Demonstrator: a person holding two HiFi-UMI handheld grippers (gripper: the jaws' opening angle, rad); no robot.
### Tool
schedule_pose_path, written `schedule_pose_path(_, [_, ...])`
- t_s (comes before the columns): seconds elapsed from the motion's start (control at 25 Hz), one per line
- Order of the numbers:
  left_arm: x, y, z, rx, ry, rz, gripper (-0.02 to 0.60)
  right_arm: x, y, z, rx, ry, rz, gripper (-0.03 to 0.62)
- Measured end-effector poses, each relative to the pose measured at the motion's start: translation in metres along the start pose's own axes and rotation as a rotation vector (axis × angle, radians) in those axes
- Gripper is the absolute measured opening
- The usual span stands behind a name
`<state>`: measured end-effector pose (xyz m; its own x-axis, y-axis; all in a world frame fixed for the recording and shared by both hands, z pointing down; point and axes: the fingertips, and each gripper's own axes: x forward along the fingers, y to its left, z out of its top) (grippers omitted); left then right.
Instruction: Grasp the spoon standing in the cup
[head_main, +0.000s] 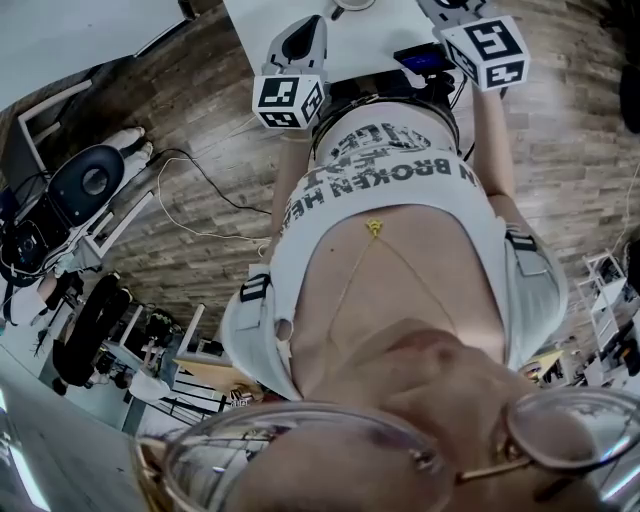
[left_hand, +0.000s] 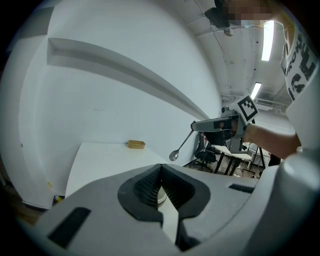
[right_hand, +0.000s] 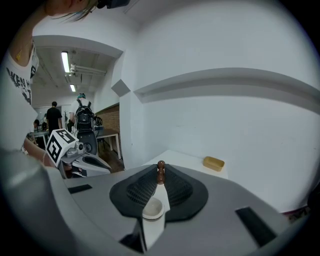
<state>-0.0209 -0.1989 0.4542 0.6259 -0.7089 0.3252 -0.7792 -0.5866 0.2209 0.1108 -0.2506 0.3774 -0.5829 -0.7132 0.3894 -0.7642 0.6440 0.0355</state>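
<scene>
Above the tabletop (left_hand: 100, 160), close to its near edge: the spoon (left_hand: 182, 142) hangs clear of the cup (right_hand: 152, 209), bowl downward, slanting away from the right tongs (right_hand: 160, 169). I cannot tell whether the bowl is over the tabletop or just past the edge.

Right tongs: closed to a narrow gap on the top of the handle. The brown beaded knob stands just above the pads. Nothing else is in them.

Left tongs (left_hand: 160, 171): closed tip to tip, empty, beside the right pair and apart from it.

Cup: white, upright, seen below both pairs through the slot under the jaws. A small tan block (left_hand: 135, 144) sits by the far edge at the wall, well apart.

Handling, my judgement:
- The spoon is light and stiff, with a thin smooth metal shaft that is probably slippery.
- Pinched at the very end, it can pivot; the slant suggests as much.
- The best hold is just under the knob, which stops it sliding through.
- The grasp looks done.
- The cup looks light and could tip if the bowl clips its rim.
</scene>
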Motion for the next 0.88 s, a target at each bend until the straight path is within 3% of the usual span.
schedule_pose_path(0.88, [0.011,0.003,-0.003,-0.009,0.005,0.008,-0.009,0.011,-0.003,-0.009,0.014,0.013,0.029,0.04])
